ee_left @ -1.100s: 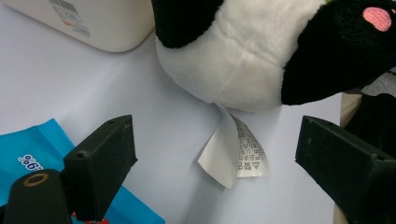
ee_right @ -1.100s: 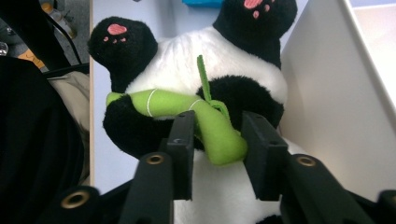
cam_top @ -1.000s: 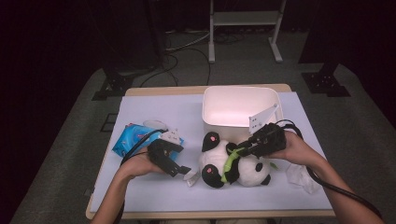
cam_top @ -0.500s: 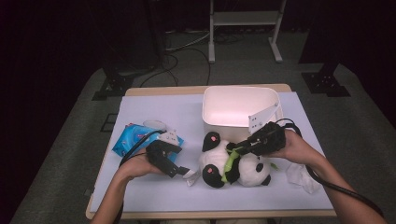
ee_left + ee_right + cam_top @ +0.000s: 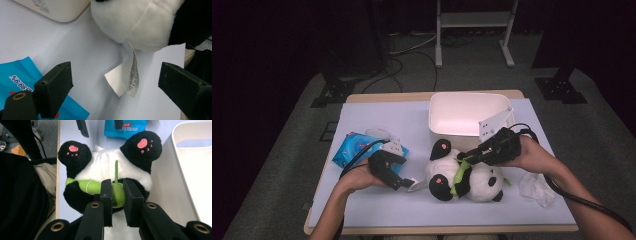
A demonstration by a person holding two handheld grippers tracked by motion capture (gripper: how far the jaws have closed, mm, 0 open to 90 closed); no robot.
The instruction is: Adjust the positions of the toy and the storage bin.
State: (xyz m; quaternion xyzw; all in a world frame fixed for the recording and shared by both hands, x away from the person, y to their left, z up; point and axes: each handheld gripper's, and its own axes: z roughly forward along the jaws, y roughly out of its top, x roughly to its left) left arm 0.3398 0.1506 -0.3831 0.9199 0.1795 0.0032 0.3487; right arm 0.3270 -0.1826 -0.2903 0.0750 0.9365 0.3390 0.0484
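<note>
A black and white plush panda (image 5: 482, 180) lies on its back on the table, paws up, with a green bamboo stick (image 5: 85, 186) across its belly. My right gripper (image 5: 117, 187) reaches over it from the right (image 5: 464, 159). Its jaws have just been closing and now pinch the bamboo. My left gripper (image 5: 404, 182) rests on the table left of the panda, open. Between its wide jaws (image 5: 115, 75) lies the panda's white label (image 5: 125, 80), untouched.
A white tub (image 5: 437, 125) stands just behind the panda, close to its paws (image 5: 162, 177). A blue wipes pack (image 5: 354, 147) lies behind my left hand. There is a crumpled tissue (image 5: 534, 189) under my right wrist. The table's front edge is near.
My right gripper has tightened on the bamboo and risen slightly, which tugs the panda a little. The left hand has stayed put.
</note>
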